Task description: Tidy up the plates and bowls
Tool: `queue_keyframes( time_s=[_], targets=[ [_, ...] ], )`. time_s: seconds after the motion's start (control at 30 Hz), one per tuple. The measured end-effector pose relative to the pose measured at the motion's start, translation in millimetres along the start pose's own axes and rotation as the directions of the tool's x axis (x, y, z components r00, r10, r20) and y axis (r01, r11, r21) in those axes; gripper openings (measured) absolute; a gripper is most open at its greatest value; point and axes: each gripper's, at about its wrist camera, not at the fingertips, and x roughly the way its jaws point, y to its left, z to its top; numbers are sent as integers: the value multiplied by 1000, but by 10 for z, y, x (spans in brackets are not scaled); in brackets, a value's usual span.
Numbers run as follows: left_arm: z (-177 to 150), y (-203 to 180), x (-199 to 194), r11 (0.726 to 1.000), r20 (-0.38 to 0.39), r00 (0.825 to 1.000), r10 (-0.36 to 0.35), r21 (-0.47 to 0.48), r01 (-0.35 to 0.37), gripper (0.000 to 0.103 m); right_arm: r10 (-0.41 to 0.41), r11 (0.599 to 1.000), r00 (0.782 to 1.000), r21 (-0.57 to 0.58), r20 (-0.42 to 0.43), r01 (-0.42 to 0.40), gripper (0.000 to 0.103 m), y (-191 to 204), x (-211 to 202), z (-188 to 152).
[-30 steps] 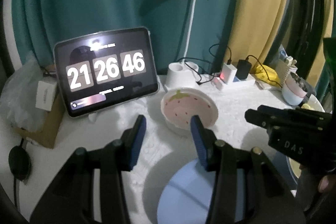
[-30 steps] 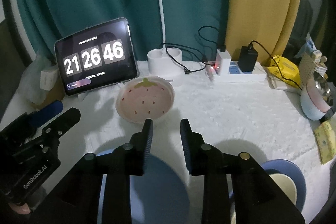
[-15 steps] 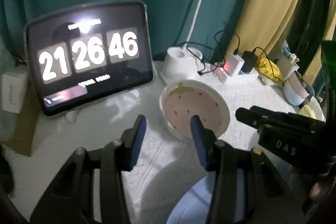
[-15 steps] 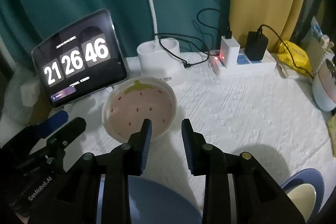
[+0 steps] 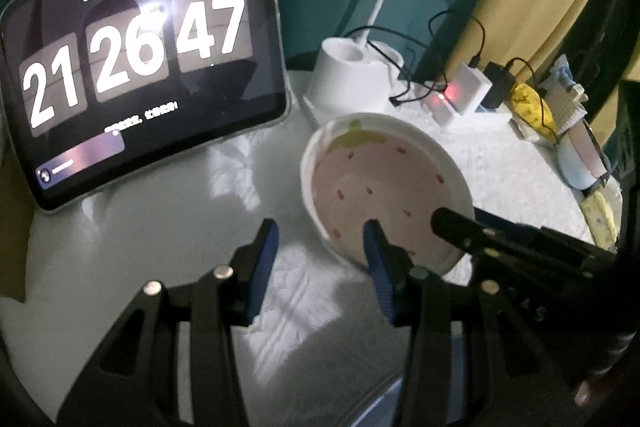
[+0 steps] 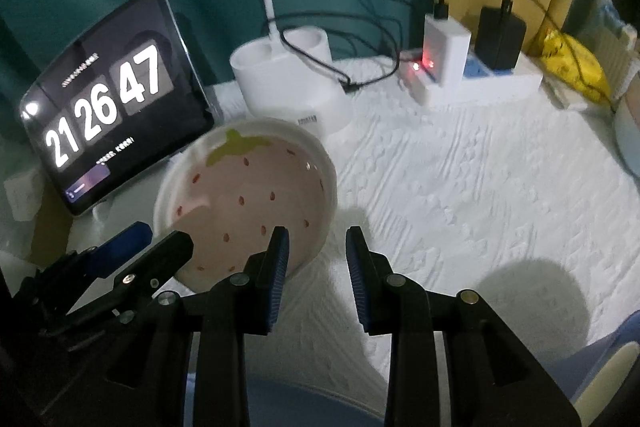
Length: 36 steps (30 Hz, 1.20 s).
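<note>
A pink strawberry-pattern bowl (image 5: 384, 195) with a white rim stands on the white cloth. My left gripper (image 5: 320, 231) is open at its near left rim: the right finger is over the inside, the left finger outside. My right gripper (image 6: 317, 233) is open at the near right rim of the bowl (image 6: 244, 203), its left finger over the inside and its right finger outside. No pad presses on the rim. Each gripper shows in the other's view: the right gripper (image 5: 460, 221) and the left gripper (image 6: 160, 239). A blue plate (image 6: 280, 403) lies under the fingers at the bottom edge.
Behind the bowl stand a tablet clock (image 5: 136, 67), a white lamp base (image 6: 288, 83) and a power strip (image 6: 480, 83) with chargers and cables. A yellow packet (image 6: 576, 63) and a pale bowl (image 5: 580, 163) are at the right. Another blue plate with a cream dish (image 6: 612, 379) is at the lower right.
Both grippers came forward and down onto the strawberry bowl, one at each side of its near rim. The bowl has not moved. The clock went from 46 to 47.
</note>
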Motion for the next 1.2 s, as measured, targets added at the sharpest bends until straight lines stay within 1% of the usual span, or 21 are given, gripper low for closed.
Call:
queue_keyframes(
  time_s=[0.1, 0.2, 0.3, 0.37, 0.47, 0.53, 0.6, 0.7, 0.77, 0.8, 0.93, 1.03, 1.2],
  targets=[
    [20, 11, 33, 1000, -6, 1000, 6, 1, -6, 46, -7, 1000, 1000, -9, 4, 7, 31, 16, 57, 3],
    [34, 27, 99, 1000, -29, 1000, 10, -7, -10, 46, -15, 1000, 1000, -12, -1, 15, 31, 8, 128, -10],
    [25, 29, 157, 1000, -54, 998, 24, 3, -24, 46, -22, 1000, 999, -5, -27, 22, 31, -11, 250, -48],
    [18, 32, 185, 1000, -65, 998, 23, 6, -22, 46, -11, 1000, 999, 8, -47, 12, 31, -36, 324, -73],
    [15, 25, 185, 1000, -52, 998, 25, 15, -24, 46, 3, 1000, 999, 10, -38, -2, 31, -38, 355, -86],
    [10, 26, 189, 1000, -49, 999, 15, 17, -14, 44, 6, 1000, 999, 10, -34, -6, 29, -35, 372, -82],
    [9, 33, 200, 1000, -52, 999, -5, 16, 5, 40, 19, 1000, 999, 10, -34, -18, 27, -35, 384, -84],
    [6, 34, 201, 999, -53, 998, -37, 17, 38, 32, 35, 999, 999, 8, -39, -35, 26, -31, 384, -89],
    [6, 21, 203, 998, -54, 997, -53, 24, 54, 24, 49, 999, 998, 3, -33, -49, 21, -18, 352, -101],
    [9, 13, 207, 998, -54, 997, -52, 26, 54, 23, 47, 999, 999, 0, -27, -47, 21, -12, 344, -95],
    [1, 65, 193, 997, -47, 996, -81, -5, 81, 23, 47, 999, 999, -5, -22, -47, 21, 9, 313, -102],
    [-13, 58, 147, 998, -30, 997, -64, 4, 64, 23, 50, 999, 999, -12, -15, -50, 21, 43, 281, -109],
    [-22, 59, 82, 997, -14, 997, -72, 4, 72, 23, 46, 999, 999, -23, 8, -46, 21, 88, 129, -160]
  ],
)
